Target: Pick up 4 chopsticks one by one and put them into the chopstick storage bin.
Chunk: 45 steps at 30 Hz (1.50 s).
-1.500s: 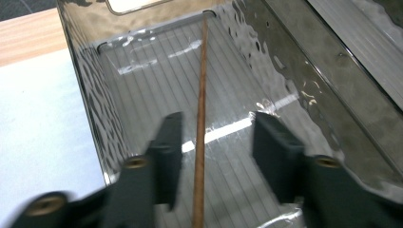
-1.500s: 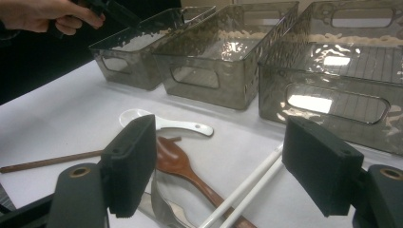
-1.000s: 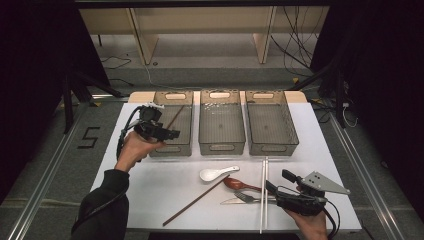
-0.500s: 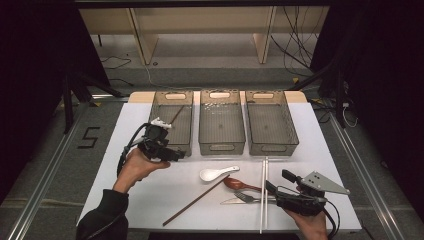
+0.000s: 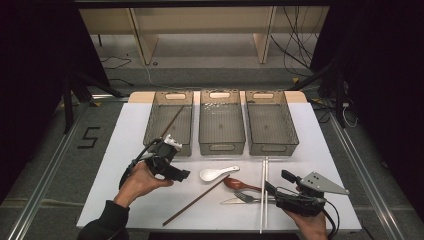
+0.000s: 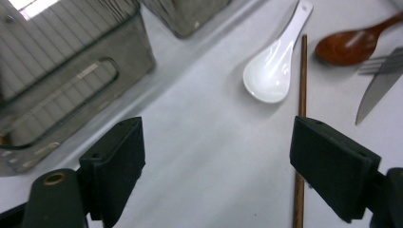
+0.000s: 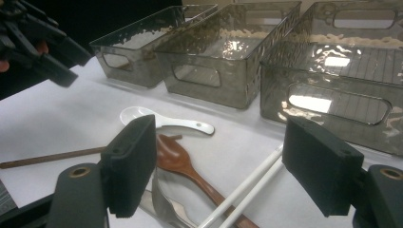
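Brown chopstick (image 5: 196, 200) flat on table, long axis diagonal, far end toward white spoon (image 5: 218, 173); left gripper (image 5: 172, 170) fingers apart, empty.

We hold the left hand-held gripper (image 5: 172, 167) out over the table, forearm coming in from bottom-left w/ a dark sleeve at the wrist. Left hand (image 5: 140, 181) wraps the grip from below; jaws point right & slightly down, set wide apart w/ nothing between them. Its cable loops back by the wrist. Right hand-held gripper (image 5: 277, 187) sits low near the table's front-right edge, our right hand (image 5: 310, 224) behind it. Its jaws aim left, also spread wide & empty. Grey 3-cornered plate on top, cable trailing right. The two grippers are well apart.
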{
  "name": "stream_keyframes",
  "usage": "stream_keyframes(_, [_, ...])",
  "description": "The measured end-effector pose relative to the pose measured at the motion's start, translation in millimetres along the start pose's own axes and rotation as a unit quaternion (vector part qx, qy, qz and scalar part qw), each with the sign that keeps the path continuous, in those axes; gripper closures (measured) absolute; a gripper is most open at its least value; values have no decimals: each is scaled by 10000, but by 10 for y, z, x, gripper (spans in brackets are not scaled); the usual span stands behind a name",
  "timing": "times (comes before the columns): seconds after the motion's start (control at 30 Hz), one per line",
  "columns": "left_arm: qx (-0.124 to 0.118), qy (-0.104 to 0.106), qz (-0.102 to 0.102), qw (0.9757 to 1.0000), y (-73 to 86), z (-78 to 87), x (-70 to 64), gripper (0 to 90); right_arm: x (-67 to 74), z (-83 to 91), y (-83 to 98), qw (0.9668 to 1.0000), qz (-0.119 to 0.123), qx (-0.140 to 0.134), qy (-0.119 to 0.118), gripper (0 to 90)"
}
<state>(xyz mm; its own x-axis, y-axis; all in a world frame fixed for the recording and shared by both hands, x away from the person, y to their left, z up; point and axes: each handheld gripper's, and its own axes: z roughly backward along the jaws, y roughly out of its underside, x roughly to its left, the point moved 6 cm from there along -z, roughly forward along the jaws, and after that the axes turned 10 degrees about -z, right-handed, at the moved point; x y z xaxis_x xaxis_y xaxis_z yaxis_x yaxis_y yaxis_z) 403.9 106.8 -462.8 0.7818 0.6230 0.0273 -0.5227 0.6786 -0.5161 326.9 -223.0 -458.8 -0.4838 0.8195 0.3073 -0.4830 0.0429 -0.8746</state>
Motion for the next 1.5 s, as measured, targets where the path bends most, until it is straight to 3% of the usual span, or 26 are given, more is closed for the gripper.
stream_keyframes(0.23, [298,200,-193,9992,67,-79,-187,202,-2,3,0,10000,2,3,-3,280])
stream_keyframes(0.43, [752,327,-465,9955,144,-143,-377,250,9,0,4,10000,15,19,2,279])
stream_keyframes(0.57, [879,446,-574,9935,182,-168,-465,296,9,-1,5,10000,18,25,0,280])
stream_keyframes(0.77, [1038,527,-694,9908,249,-233,-555,352,9,-2,5,10000,24,26,1,280])
stream_keyframes(1.07, [1232,721,-911,9855,298,-306,-655,531,10,-4,5,10000,34,31,3,280])
stream_keyframes(1.5, [1341,777,-1010,9827,317,-379,-706,659,6,-4,4,10000,29,29,6,280])
